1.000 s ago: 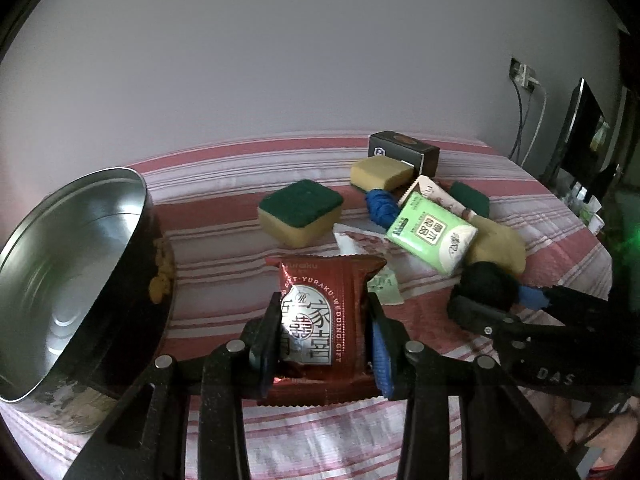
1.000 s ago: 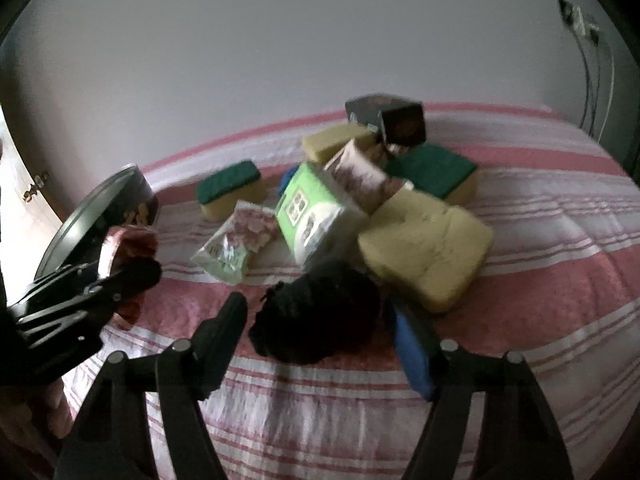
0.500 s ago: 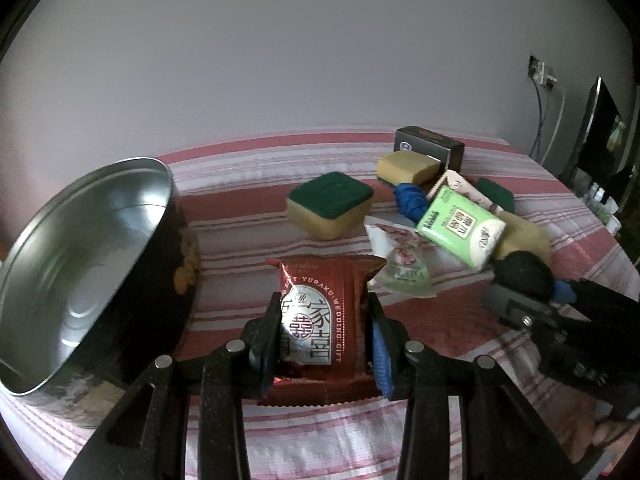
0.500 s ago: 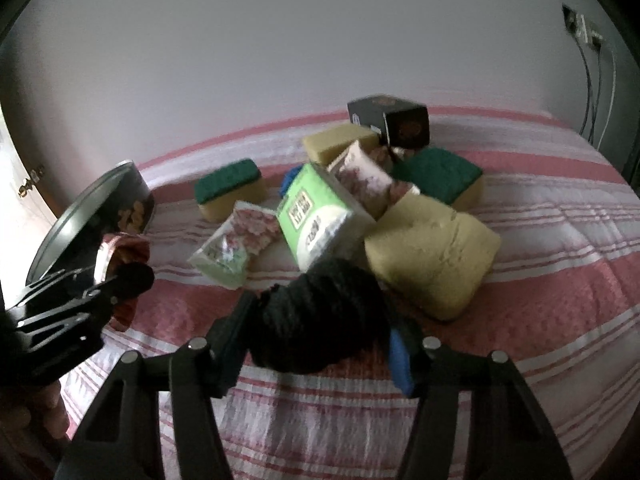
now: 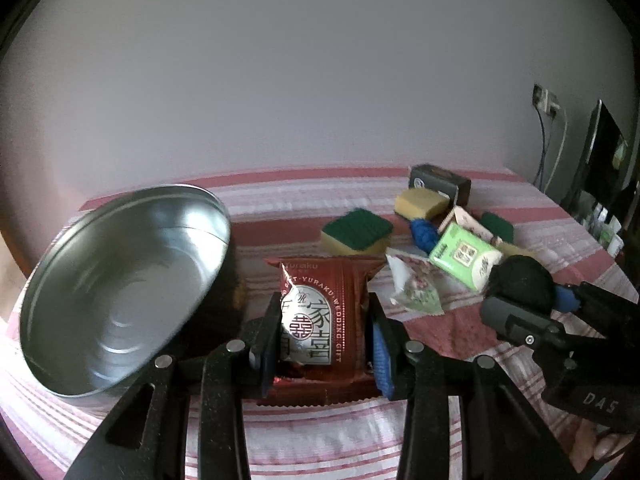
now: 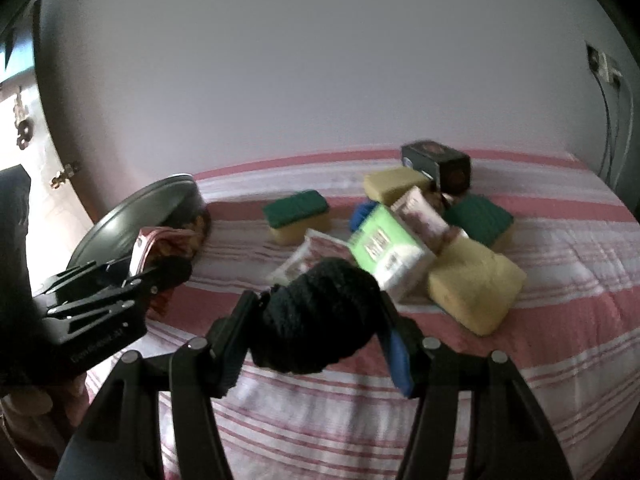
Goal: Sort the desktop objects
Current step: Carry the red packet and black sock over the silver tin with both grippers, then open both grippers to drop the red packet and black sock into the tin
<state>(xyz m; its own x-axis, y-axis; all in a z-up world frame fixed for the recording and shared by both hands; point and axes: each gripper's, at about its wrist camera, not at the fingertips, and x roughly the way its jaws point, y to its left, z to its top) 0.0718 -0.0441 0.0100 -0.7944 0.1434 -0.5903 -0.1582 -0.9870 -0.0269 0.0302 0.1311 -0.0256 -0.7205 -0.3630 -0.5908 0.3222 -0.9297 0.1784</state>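
The left gripper (image 5: 324,344) is pinching a dark red snack packet (image 5: 320,320), its fingers pressing on the packet's two side edges. The packet is standing upright in the grip with its long axis running from the gripper away toward the wall, printed face turned to the camera, its crimped top edge pointing to the far side of the striped pink cloth (image 5: 280,200). It is sitting clear of the cloth, just beside the open metal tin (image 5: 120,292), which is lying tilted with its shiny inside facing the gripper. The right gripper (image 6: 316,320) is clamping a black ball of yarn (image 6: 320,316), both fingers squeezing its sides; the ball is roundish, so I cannot tell a long axis on it. Behind it the pile is resting on the cloth: a green tissue pack (image 6: 384,248) leaning with its long side running away from the camera, a plain yellow sponge (image 6: 476,284) touching it, a green-topped sponge (image 6: 298,216) lying flat and apart to the left, a floral sachet (image 5: 414,284), another green-topped sponge (image 6: 480,220), a blue yarn ball (image 5: 424,232) and a small black box (image 6: 436,164) at the back near the wall.
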